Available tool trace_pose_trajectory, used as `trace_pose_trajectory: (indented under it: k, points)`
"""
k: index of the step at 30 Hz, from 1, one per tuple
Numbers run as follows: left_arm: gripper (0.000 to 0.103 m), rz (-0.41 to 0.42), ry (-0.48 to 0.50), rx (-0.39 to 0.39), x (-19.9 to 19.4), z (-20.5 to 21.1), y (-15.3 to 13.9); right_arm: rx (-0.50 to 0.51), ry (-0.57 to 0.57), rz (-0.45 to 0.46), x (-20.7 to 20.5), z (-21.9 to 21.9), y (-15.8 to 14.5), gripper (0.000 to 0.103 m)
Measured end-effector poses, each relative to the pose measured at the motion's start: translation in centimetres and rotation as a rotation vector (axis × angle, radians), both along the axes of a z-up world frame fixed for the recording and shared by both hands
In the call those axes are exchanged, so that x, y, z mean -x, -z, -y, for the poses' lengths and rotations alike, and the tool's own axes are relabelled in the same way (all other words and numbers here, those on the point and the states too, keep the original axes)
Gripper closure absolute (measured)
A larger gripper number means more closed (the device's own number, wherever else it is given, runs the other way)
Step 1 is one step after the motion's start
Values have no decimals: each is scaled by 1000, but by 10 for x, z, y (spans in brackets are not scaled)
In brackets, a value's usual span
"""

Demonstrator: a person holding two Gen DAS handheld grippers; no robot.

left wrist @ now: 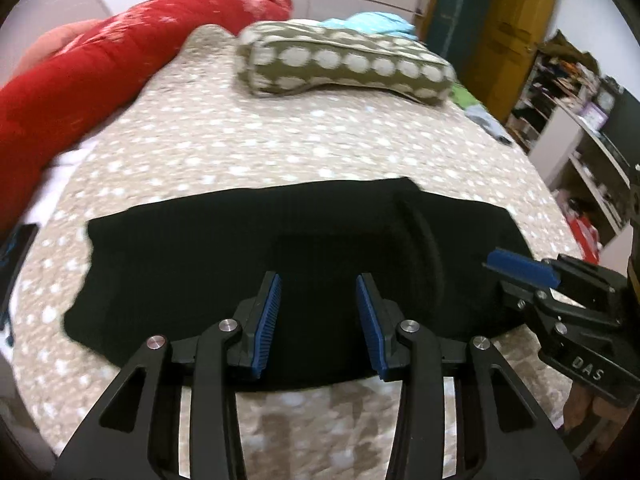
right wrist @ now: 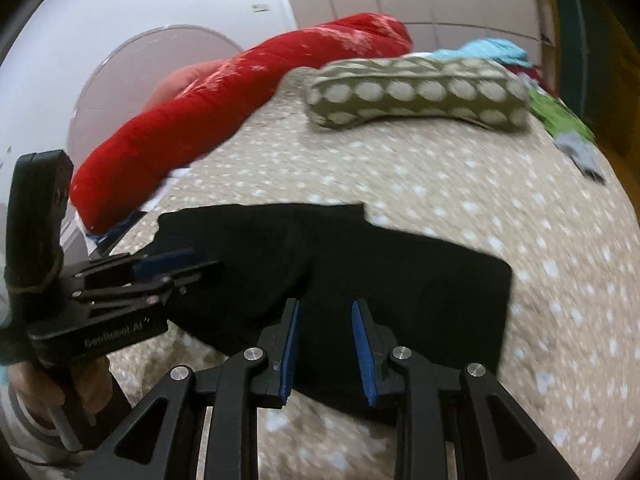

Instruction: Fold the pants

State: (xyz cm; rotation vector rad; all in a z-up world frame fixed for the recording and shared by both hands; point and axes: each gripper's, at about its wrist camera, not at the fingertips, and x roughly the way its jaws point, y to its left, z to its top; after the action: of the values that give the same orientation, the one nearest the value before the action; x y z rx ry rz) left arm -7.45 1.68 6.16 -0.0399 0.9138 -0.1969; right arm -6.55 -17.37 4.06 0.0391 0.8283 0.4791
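While both tools hover low over the bed, the left tool (left wrist: 318, 320) fills the bottom of the left wrist view with its blue-padded fingers (left wrist: 266, 324) spread apart and nothing between them, only black cloth behind the gap. Likewise, at the bottom of the right wrist view, the right tool (right wrist: 325, 350) has its fingers (right wrist: 289, 354) parted and holds nothing. Each tool also shows in the other's view: the right tool (left wrist: 520, 268) enters from the right edge over the cloth's right end, the left tool (right wrist: 176, 266) from the left edge, gripped by a hand (right wrist: 60, 392) in the lower left corner.

Just past the fingertips, across the middle of both frames, the black pants (left wrist: 280, 264) lie flat on the beige spotted bedspread (left wrist: 248, 140), folded into a broad band with an offset upper layer. Farther up the bed, toward the upper centre, rests an olive pillow with pale dots (left wrist: 344, 62); a red rolled quilt (left wrist: 120, 64) stretches along the upper left. Behind the pillow is a turquoise cloth (left wrist: 368, 24), and at the upper right edge stand cluttered shelves (left wrist: 576, 116)
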Motion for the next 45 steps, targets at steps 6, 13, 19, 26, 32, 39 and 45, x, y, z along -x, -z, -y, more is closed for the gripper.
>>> trace_pose_trajectory:
  k: [6, 13, 19, 26, 32, 39, 45]
  points:
    - [36, 62, -108, -53, 12, -35, -6, 45, -41, -58, -27, -43, 32, 75]
    - [36, 45, -185, 30, 20, -76, -5, 33, -96, -13, -22, -66, 0, 68]
    - [32, -3, -290, 230, 41, -132, 5, 0, -215, 13, -37, -109, -7, 55]
    - [27, -41, -397, 333, 46, -160, 29, 52, -370, -2, -82, -182, -1, 46]
    - [25, -61, -433, 374, 28, -163, 44, 161, -532, -31, -113, -239, 13, 44]
    - [15, -14, -409, 415, 11, -163, 54, 105, -607, -148, -142, -271, 46, 48]
    - [70, 42, -300, 437, 4, -157, 37, -63, -553, -114, -135, -240, 24, 85]
